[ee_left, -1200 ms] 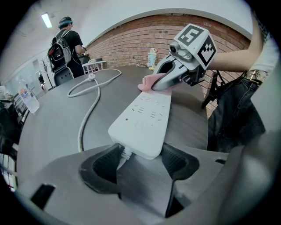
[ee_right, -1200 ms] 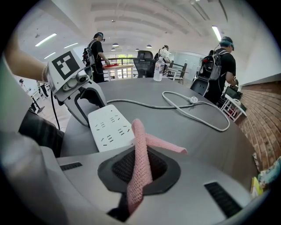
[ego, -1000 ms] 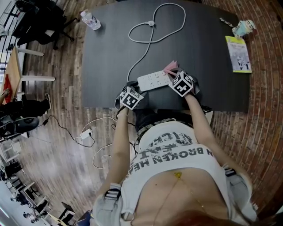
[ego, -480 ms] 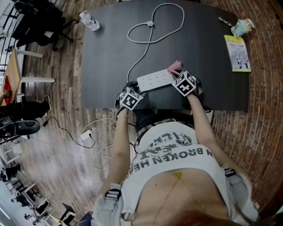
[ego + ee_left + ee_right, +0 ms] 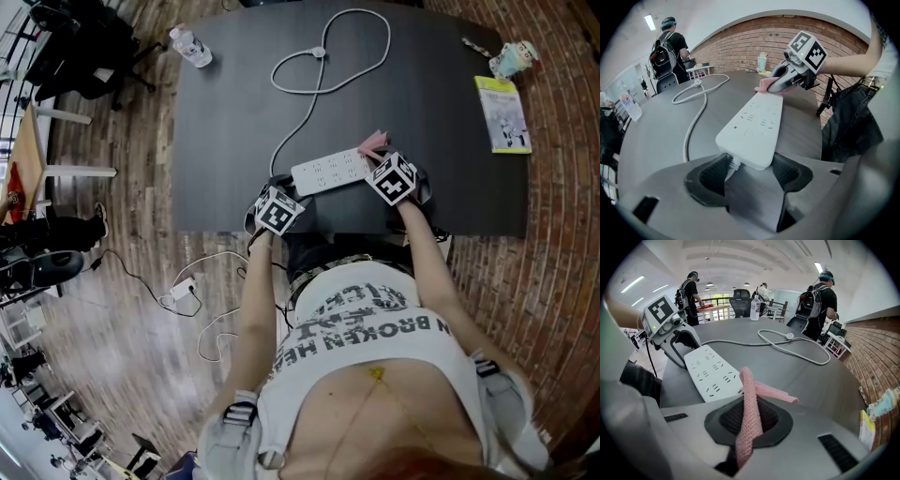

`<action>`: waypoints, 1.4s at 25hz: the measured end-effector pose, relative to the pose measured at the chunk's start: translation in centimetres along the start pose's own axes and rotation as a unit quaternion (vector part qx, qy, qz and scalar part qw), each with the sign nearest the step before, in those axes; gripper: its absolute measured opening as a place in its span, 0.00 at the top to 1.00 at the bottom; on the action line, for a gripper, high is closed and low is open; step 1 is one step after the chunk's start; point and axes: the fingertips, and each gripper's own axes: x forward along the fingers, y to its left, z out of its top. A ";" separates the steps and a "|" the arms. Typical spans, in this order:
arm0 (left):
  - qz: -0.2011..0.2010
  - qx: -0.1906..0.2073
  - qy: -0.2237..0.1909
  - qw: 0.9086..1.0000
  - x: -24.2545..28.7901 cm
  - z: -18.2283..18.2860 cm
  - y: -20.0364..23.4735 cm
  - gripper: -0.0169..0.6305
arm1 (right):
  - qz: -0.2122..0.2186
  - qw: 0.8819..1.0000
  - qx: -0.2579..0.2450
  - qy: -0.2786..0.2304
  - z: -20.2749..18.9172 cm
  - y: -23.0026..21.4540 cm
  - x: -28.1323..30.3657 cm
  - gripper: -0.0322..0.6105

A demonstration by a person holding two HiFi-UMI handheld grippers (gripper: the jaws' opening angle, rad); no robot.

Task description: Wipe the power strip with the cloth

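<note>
A white power strip (image 5: 328,171) lies near the front edge of the dark table (image 5: 450,141), and its cable (image 5: 314,66) loops toward the far side. My left gripper (image 5: 284,187) grips the strip's cable end. In the left gripper view the power strip (image 5: 752,126) sits between the two dark pads, with the left gripper (image 5: 750,171) shut on it. My right gripper (image 5: 382,161) is shut on a pink cloth (image 5: 372,142) at the strip's other end. In the right gripper view the pink cloth (image 5: 749,404) hangs from the right gripper (image 5: 750,423) and touches the power strip (image 5: 711,371).
A water bottle (image 5: 190,44) lies at the table's far left corner. A yellow-green booklet (image 5: 504,114) and a small pale figure (image 5: 517,59) are at the far right. Another cable and plug (image 5: 183,284) lie on the wooden floor. People stand in the background (image 5: 824,291).
My right gripper and the cloth have shifted slightly right, toward the strip's end. The left gripper and the strip have stayed in place.
</note>
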 end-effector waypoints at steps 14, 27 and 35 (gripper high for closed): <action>0.002 0.002 -0.005 1.000 -0.1 0.0 -0.1 0.54 | 0.031 0.997 -0.063 -0.029 2.1 3.1 -0.7 0.92; 0.005 0.000 -0.003 1.000 0.0 0.0 -0.2 0.54 | 0.199 0.953 -0.208 -0.094 8.8 16.0 -0.1 0.92; 0.005 0.001 -0.006 1.000 -0.3 -0.1 -0.1 0.54 | 0.240 0.942 -0.220 -0.077 9.5 18.6 1.6 0.92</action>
